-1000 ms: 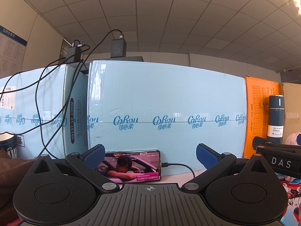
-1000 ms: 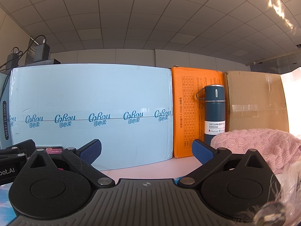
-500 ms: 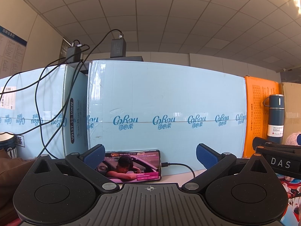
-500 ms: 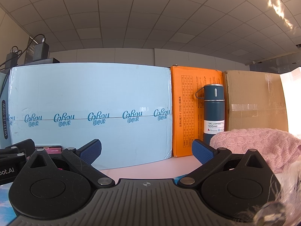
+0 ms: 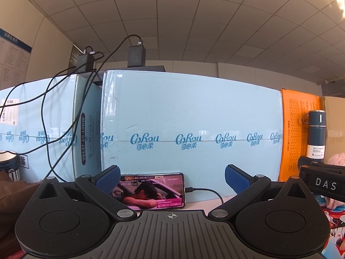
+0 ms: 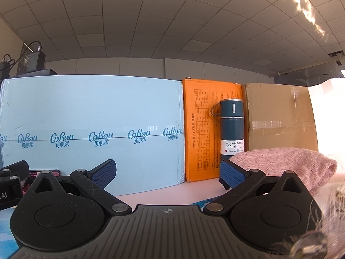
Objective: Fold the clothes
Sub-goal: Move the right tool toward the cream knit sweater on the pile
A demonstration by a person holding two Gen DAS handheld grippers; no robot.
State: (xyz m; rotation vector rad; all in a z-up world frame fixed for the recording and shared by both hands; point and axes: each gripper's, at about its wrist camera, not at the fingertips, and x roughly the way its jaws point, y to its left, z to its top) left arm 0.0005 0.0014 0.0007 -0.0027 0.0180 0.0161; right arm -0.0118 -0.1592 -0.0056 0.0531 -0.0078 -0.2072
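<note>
A pink knitted garment lies bunched on the table at the right, just behind my right gripper's right finger; a sliver of the pink knit shows at the far right of the left wrist view. My right gripper is open, level above the table, with nothing between its blue pads. My left gripper is open too and empty, pointing at the boxes. A brown cloth lies at its lower left. The right gripper's body appears at the right edge of the left wrist view.
Light blue cartons wall off the back, with an orange box and a brown carton beside them. A dark blue vacuum bottle stands by the orange box. A phone playing video leans on the carton, cable attached. Chargers sit on top.
The right wrist view has drifted slightly, so the boxes and bottle sit a little lower and to the left. The left gripper has stayed still; only the phone's picture changed.
</note>
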